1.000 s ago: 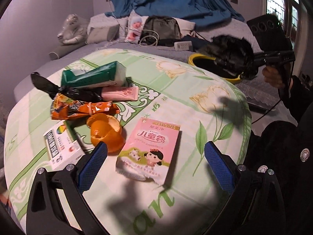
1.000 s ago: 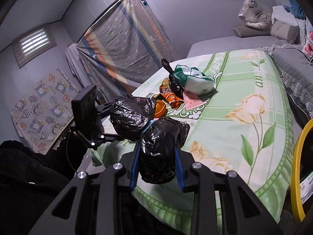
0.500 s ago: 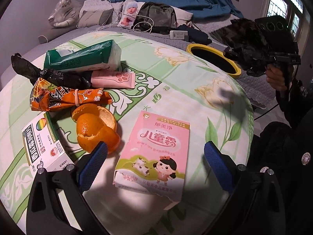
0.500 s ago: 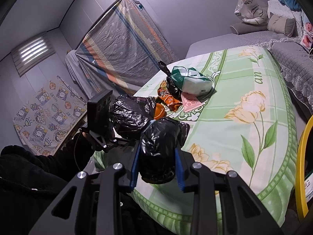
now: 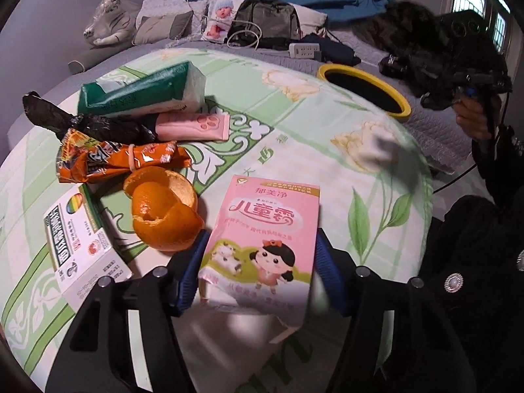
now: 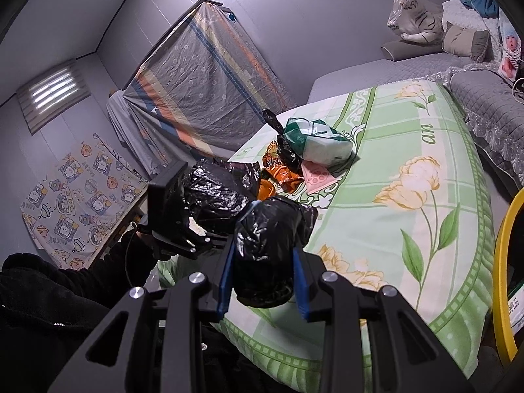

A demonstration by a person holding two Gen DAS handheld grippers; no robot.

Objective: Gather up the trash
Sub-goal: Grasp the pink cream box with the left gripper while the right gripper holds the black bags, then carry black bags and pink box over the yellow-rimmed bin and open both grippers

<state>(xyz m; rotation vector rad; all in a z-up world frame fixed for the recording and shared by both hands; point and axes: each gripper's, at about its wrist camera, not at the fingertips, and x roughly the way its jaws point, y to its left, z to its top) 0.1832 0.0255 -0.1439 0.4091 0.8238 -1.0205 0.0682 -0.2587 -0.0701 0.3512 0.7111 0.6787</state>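
1. Pink cardboard nearest the lens: the pink carton (image 5: 262, 239) lies flat on the desk (image 5: 294, 124) at 6 o'clock in the left wrist view, between the blue pads of the left hand-held gripper (image 5: 258, 275), whose jaws are closing on its long sides; whether the pads already press I cannot tell
2. My reading is that the carton is light, thin-walled and probably empty, so it will dent under a hard squeeze; its near end looks torn open and floppy, so the better hold is across the stiffer middle of the long edges
3. Just beyond at 10 o'clock sits the orange peel (image 5: 163, 213), a curled, soft shell that would likely tear or slip; at 9 o'clock lies a white box (image 5: 78, 239), stiff and easy to pinch by its edges
4. Farther at 10 to 11 o'clock are the orange snack wrapper (image 5: 118, 160), a black wrapper (image 5: 82, 121), a pink tube (image 5: 193, 126) and the green tissue pack (image 5: 140, 91): all light, crinkly or squashy, best taken at mid-body
5. At 1 o'clock the yellow-rimmed bin (image 5: 363, 91) stands open past the desk edge
6. In the right wrist view the right hand-held gripper (image 6: 263, 281) is clamped on a bunched black trash bag (image 6: 268, 249), thin, slippery film that sags below the pads, held above the near desk edge
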